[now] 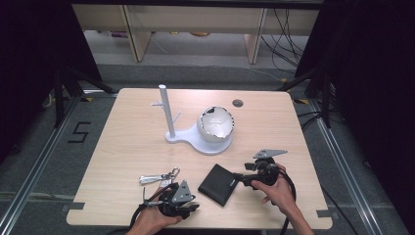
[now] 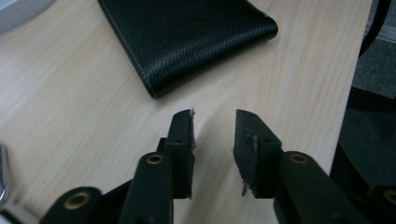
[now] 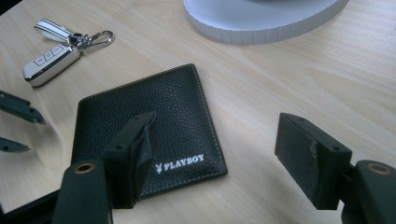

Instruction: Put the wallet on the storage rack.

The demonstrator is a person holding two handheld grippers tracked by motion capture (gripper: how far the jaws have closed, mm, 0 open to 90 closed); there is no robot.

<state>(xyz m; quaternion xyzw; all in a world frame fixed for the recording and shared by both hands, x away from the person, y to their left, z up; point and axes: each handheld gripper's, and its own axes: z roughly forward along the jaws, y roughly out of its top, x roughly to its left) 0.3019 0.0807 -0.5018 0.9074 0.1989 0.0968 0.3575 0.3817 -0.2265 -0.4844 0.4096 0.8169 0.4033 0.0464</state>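
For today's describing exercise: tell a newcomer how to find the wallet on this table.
Start at the white stand mid-table, then come toward the near edge. The wallet lies flat between the two grippers, right of the car keys. It alone is square, black leather, with white lettering.

Left gripper (image 1: pixel 188 201), held low in the person's left hand (image 1: pixel 151 220), jaws parted with nothing between them (narrow gap). Right gripper (image 1: pixel 241 178), gripped by the right hand (image 1: pixel 279 188), jaws spread wide and empty.
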